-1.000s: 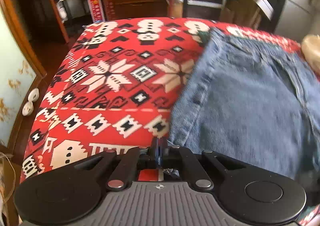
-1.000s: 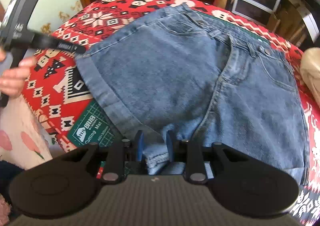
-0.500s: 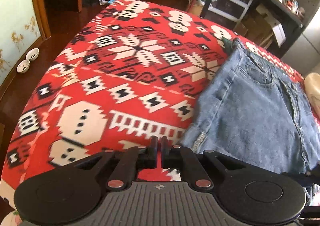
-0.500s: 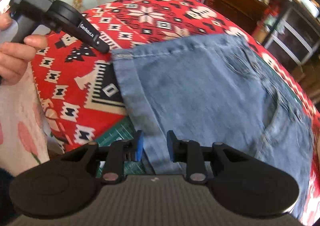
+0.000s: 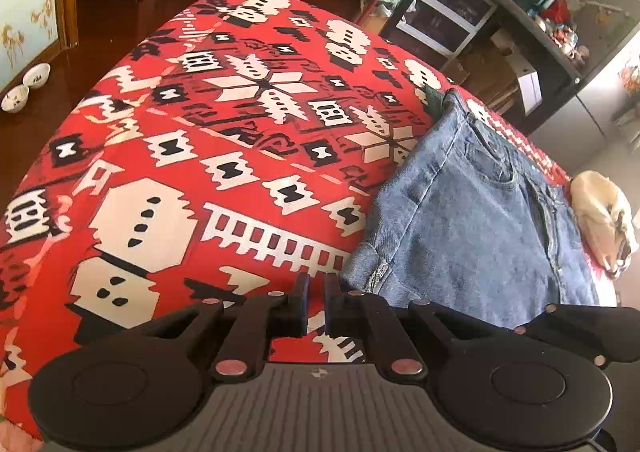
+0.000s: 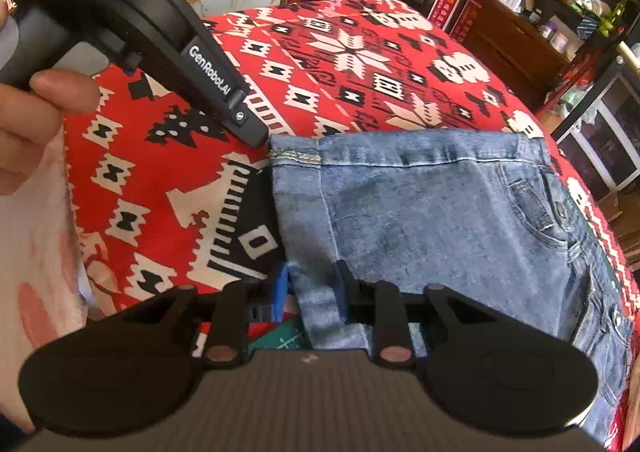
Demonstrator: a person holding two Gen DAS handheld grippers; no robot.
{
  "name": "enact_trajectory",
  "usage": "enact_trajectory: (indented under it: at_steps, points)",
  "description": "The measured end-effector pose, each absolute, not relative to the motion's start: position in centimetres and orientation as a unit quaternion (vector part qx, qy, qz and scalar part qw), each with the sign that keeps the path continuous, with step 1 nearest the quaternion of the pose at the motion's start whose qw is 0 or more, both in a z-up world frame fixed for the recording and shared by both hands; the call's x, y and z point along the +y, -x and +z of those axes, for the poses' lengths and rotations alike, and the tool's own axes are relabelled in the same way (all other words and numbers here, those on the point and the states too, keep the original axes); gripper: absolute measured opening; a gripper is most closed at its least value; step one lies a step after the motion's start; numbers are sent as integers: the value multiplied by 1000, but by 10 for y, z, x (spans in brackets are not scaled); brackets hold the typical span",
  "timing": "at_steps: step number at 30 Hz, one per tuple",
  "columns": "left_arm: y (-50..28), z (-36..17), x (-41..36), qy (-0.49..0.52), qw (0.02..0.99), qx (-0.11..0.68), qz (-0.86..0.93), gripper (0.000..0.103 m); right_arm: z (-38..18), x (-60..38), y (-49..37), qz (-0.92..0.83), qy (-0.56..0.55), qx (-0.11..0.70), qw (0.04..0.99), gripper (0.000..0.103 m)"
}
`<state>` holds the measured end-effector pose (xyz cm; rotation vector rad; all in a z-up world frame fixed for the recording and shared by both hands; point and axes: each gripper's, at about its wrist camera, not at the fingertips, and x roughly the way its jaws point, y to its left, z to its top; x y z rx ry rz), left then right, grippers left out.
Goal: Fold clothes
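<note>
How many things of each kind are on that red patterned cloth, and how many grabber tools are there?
Denim shorts: 1
Cream bundle at the cloth's far edge: 1, too unclear to name
Green cutting mat, peeking from under the shorts: 1
Handheld grippers: 2, left gripper and right gripper
Total: 5

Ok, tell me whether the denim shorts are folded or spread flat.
Folded: the denim shorts lie doubled along the fly, one leg and one front pocket showing.
</note>
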<state>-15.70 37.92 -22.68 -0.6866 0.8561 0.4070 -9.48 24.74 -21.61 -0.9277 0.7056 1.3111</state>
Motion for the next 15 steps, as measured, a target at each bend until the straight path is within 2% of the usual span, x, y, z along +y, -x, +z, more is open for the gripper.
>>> enact_trajectory:
  at_steps: [1,3,15]
  points:
    - [158,-227,380,328,833,403,191,5,-215,247,95,574,406,307,642,12]
    - [160,-227,381,335,832,400,188,5,-213,247,94,572,403,303,646,10]
    - [156,-235,362,402,805,418,123,5,-200,240,51,567,310,370,667,8]
